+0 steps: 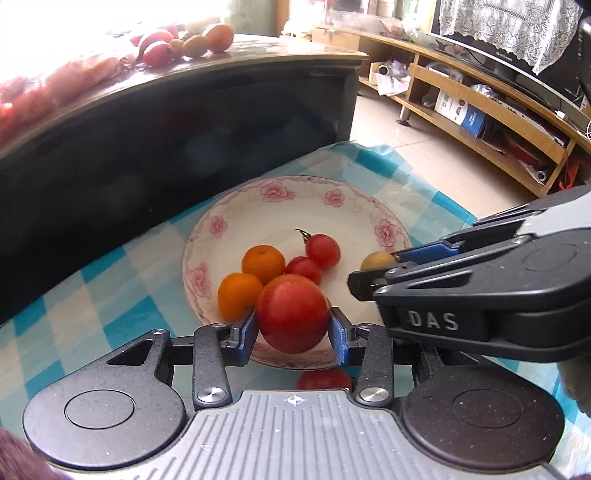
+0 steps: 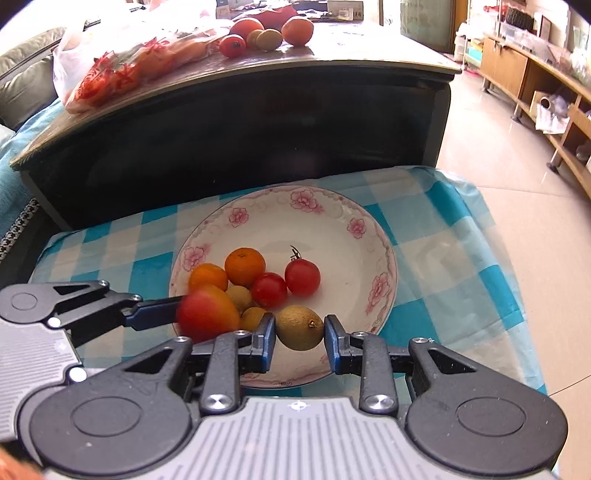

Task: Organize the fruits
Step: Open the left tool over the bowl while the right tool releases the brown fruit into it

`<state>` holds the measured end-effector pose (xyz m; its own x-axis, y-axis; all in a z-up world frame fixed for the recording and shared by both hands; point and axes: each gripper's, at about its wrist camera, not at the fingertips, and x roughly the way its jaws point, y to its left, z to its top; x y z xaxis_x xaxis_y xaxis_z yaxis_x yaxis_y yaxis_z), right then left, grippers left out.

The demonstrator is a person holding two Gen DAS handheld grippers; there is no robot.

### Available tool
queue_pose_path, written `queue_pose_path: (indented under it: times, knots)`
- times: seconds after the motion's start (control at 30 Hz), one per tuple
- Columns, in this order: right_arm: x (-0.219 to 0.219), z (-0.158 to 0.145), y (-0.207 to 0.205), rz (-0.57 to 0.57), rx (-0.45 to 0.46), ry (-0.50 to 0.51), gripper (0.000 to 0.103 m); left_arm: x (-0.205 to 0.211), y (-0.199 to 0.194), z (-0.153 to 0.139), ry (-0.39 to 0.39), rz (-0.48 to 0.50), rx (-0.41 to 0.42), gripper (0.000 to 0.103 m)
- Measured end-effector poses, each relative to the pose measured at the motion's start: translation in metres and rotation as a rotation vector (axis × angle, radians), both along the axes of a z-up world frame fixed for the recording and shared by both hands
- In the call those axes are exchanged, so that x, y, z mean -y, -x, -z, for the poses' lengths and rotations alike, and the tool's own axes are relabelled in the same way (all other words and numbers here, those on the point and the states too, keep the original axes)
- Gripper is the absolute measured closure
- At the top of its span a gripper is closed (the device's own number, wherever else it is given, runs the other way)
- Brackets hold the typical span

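A white plate with pink flowers [image 1: 273, 192] [image 2: 332, 221] rests on a blue checked cloth. In it lie two oranges [image 1: 263, 263] [image 2: 244, 266], two small red tomatoes [image 1: 322, 250] [image 2: 302, 277] and small brown fruits [image 2: 239, 297]. Over the plate's near rim, my left gripper [image 1: 293, 326] is shut on a large red tomato [image 1: 293, 313] [image 2: 207, 314]. My right gripper [image 2: 300, 334] reaches in from the right in the left wrist view. It is shut on a round brown-green fruit [image 2: 300, 326] [image 1: 376, 260] just above the plate's near side.
Behind the plate stands a dark coffee table [image 2: 258, 122] with more tomatoes and oranges [image 2: 266, 31] and a red-printed plastic bag [image 2: 110, 70] on top. A wooden shelf unit [image 1: 480, 122] lines the right wall across tiled floor [image 2: 498, 155]. The cloth edge [image 2: 517, 295] drops off at right.
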<state>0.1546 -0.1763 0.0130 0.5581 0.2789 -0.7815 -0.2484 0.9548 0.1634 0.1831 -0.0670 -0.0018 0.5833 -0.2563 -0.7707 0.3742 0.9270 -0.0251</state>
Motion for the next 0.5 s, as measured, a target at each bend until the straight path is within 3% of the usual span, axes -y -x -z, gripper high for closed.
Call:
queue_pose_path:
  times: [0.5]
  knots:
    - [0.003,-0.009,0.003,0.042,0.027,-0.001,0.070,-0.014,0.004,-0.011,-0.015,-0.041,0.025,0.051]
